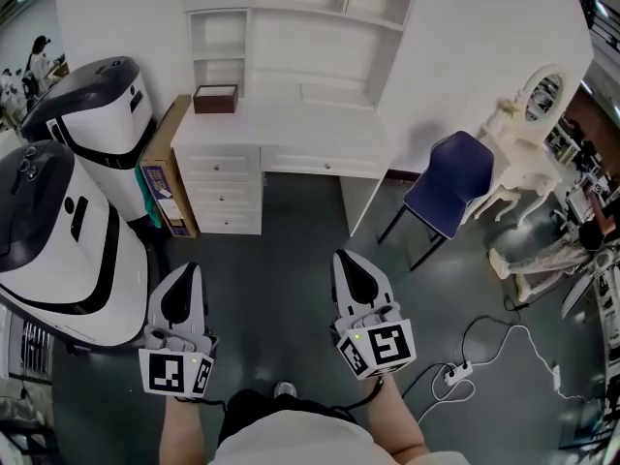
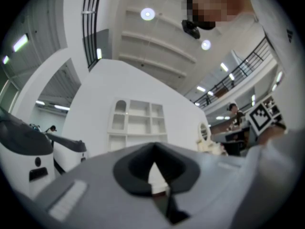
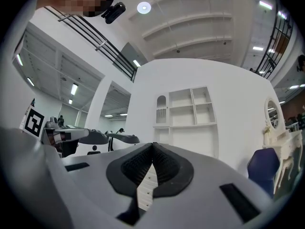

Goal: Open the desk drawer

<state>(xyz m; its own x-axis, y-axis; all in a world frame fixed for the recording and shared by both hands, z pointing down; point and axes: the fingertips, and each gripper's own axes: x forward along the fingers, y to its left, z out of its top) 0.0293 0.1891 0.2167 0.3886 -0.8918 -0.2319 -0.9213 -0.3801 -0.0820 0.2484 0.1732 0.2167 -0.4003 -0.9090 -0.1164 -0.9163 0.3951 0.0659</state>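
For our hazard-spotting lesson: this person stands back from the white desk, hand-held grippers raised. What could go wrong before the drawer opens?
Both the left hand-held gripper and right hand-held gripper are shut, so they might knock a small drawer knob instead of gripping it. The desk has several drawers; the wrong one could get pulled. A cable and power strip lie on the floor at the right, a likely trip hazard.

Dark floor [image 1: 291, 255], blue chair [image 1: 448, 184] (white walls [image 1: 484, 46])

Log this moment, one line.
phase: pre-contact | left gripper: shut, empty | right gripper: shut, empty | desk drawers: closed | both grippers short of desk
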